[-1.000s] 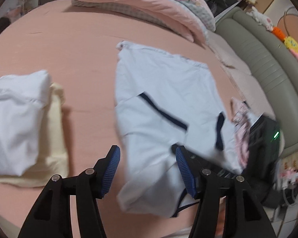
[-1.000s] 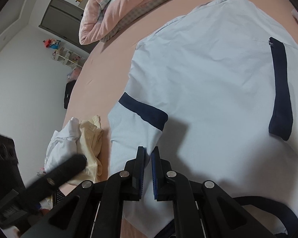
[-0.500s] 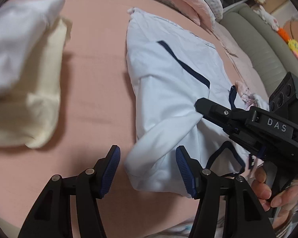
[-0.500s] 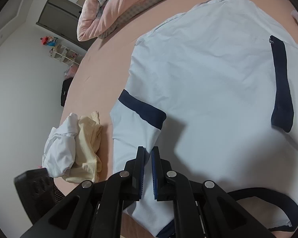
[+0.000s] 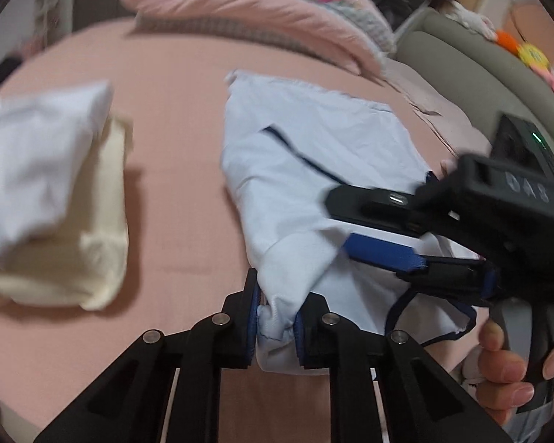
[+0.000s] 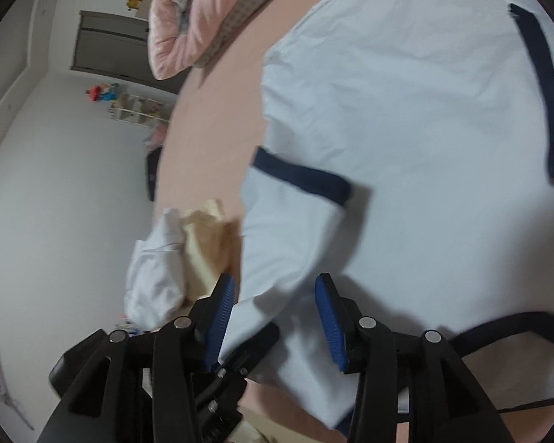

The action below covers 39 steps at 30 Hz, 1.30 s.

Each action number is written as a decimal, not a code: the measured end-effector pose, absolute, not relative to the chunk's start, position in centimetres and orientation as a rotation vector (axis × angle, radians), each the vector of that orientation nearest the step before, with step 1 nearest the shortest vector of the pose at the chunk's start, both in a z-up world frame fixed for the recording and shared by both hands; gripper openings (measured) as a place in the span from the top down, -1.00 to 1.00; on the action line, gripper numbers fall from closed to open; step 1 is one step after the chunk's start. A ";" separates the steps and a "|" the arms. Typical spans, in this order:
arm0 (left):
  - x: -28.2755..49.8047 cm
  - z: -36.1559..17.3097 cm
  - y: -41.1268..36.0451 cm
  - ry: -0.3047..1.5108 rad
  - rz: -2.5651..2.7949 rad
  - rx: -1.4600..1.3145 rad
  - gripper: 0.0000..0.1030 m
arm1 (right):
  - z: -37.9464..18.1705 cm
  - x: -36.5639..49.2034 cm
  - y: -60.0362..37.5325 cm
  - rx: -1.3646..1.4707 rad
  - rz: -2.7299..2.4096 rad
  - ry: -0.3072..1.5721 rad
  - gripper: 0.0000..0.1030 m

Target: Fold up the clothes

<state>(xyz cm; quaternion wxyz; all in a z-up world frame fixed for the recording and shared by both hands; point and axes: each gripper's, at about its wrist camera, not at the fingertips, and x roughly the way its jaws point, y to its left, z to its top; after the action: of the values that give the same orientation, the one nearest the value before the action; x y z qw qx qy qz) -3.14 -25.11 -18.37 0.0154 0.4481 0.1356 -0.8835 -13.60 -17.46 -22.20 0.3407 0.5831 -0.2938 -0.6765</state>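
a pale blue shirt (image 5: 314,155) with navy trim lies spread on the pink bed (image 5: 181,85), a little right of the middle. the left gripper (image 5: 275,326) is at the shirt's near edge, its jaws closing, and a bunched fold of the pale fabric is squeezed between its blue pads (image 5: 253,317). just right of it the right gripper (image 5: 373,229) reaches in over the same near part of the shirt, held by a hand (image 5: 509,361) at the right edge; its jaws are opening, about half wide, with one black finger above the cloth and one blue pad below. in its own view the right gripper (image 6: 275,319) has the folded sleeve, with its navy cuff (image 6: 303,175) further up, lying loose between the parted pads, not pinched. to the left, apart from the shirt, a white garment (image 5: 33,170) sits on top of a cream one (image 5: 92,243) in a small pile. a pink quilt (image 5: 247,11) is heaped at the far end of the bed.
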 end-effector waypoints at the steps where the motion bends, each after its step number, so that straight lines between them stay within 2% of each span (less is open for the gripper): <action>1: -3.2 -18.1 -24.8 0.384 -2.749 1.386 0.74 | -22.3 -13.6 -17.8 1.520 -1.745 -0.778 0.01; 8: -3.2 -18.1 -25.1 0.385 -2.732 1.385 0.74 | -23.3 -15.3 -19.8 1.529 -1.688 -0.859 -0.02; 15: -3.4 -19.0 -25.6 0.448 -2.690 1.427 0.75 | -24.7 -16.5 -23.2 1.589 -1.716 -0.751 0.02; 19: -3.4 -19.2 -25.8 0.471 -2.685 1.441 0.75 | -24.6 -16.3 -23.9 1.587 -1.793 -0.662 0.67; 22: -3.8 -19.6 -26.0 0.464 -2.647 1.476 0.75 | -25.0 -16.5 -23.9 1.589 -1.811 -0.659 0.88; 29: -4.0 -20.3 -26.1 0.463 -2.583 1.523 0.74 | -22.0 -16.3 -24.0 1.453 -1.947 -0.523 0.93; 35: -4.1 -20.3 -25.3 0.392 -2.588 1.551 0.74 | -18.2 -16.3 -24.1 1.291 -1.911 -0.552 0.93; 39: -4.0 -20.2 -25.3 0.398 -2.592 1.554 0.74 | -17.7 -16.0 -24.0 1.282 -1.923 -0.553 0.93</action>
<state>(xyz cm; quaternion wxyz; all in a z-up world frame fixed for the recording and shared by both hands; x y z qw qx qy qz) -3.95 -25.27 -20.16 0.0465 0.5093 0.1303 -0.8494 -15.96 -24.00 -17.67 0.3734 0.5004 -0.2160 -0.7507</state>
